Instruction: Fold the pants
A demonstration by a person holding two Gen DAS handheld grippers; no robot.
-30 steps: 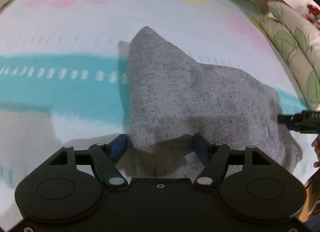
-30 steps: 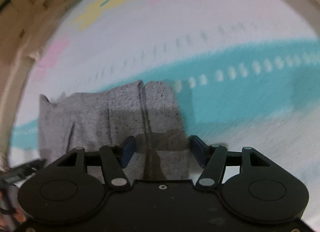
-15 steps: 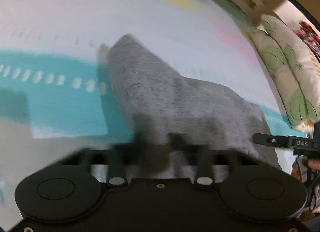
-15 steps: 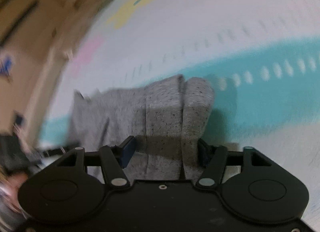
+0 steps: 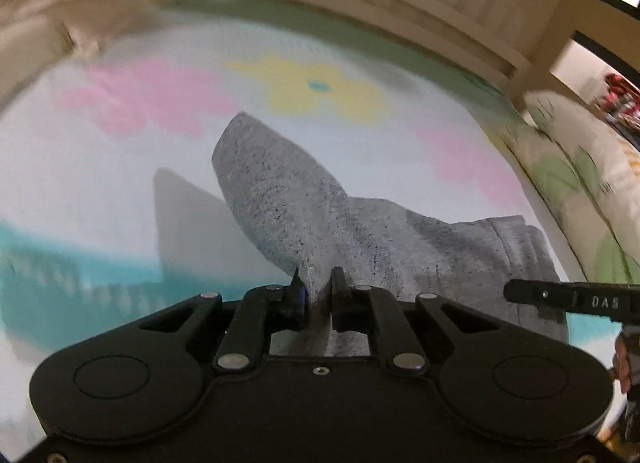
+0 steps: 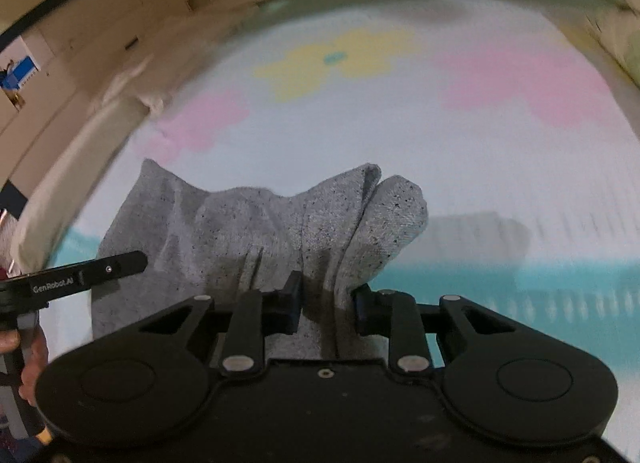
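We count one pair of pants (image 5: 320,215), two grippers, one bedspread and one visible pillow.

The pants are a heathered grey knit, soft and slightly fuzzy, flecked with dark specks. They are bunched and raised off the bedspread (image 5: 100,191), casting a shadow on it; a rounded end of fabric sticks up in the left wrist view. In the right wrist view we see the cloth (image 6: 280,231) gathered into two rounded lobes with a crease between them.

The left gripper (image 5: 317,288) has its jaws drawn nearly together, pinching a thin fold of the grey fabric. The right gripper (image 6: 326,295) has its jaws narrowed on a thicker bunch of the same garment, cloth filling the gap between them. Both grippers are black, with rounded housings and linkage arms fixed by silver pins. Each gripper's fingers also show edge-on in the other's view.

The bedspread is white with pink and yellow flower shapes and a teal band of white dashes. The pillow (image 5: 580,167) at its edge is cream with green leaf print.
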